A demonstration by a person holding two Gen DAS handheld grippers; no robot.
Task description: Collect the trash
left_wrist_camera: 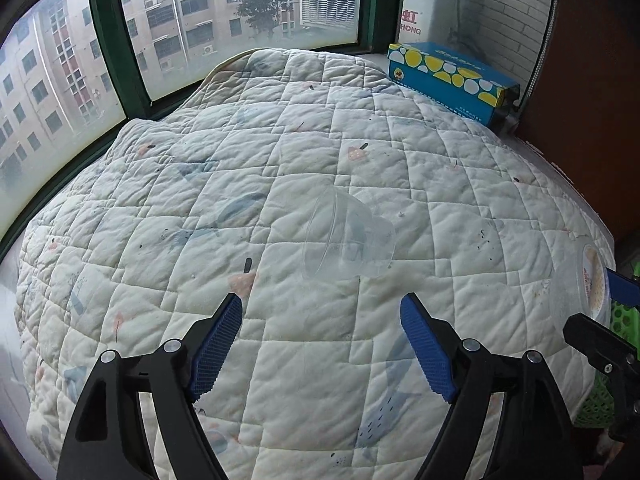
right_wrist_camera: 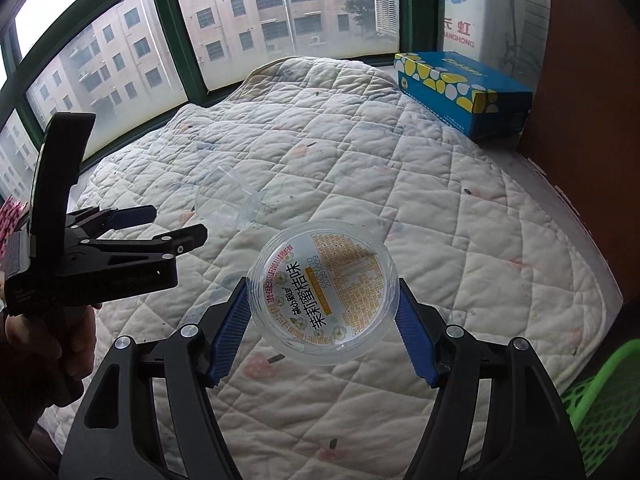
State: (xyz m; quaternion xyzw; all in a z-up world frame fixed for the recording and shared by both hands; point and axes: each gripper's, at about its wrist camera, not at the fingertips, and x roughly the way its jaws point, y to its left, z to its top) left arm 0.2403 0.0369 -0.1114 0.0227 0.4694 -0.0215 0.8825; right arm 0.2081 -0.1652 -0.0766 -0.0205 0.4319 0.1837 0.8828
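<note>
Right tongs clamp labelled cup above quilt; left tongs open, empty. Clear cup lies just ahead: straddle its wall, squeeze gently, then bin in green basket.

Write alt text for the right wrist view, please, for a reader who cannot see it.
The right gripper grips a clear printed-lid cup above a quilted cover. The open left gripper nears an empty clear cup lying on it.

Green-framed windows face apartment blocks; a white brick wall stands right.
</note>
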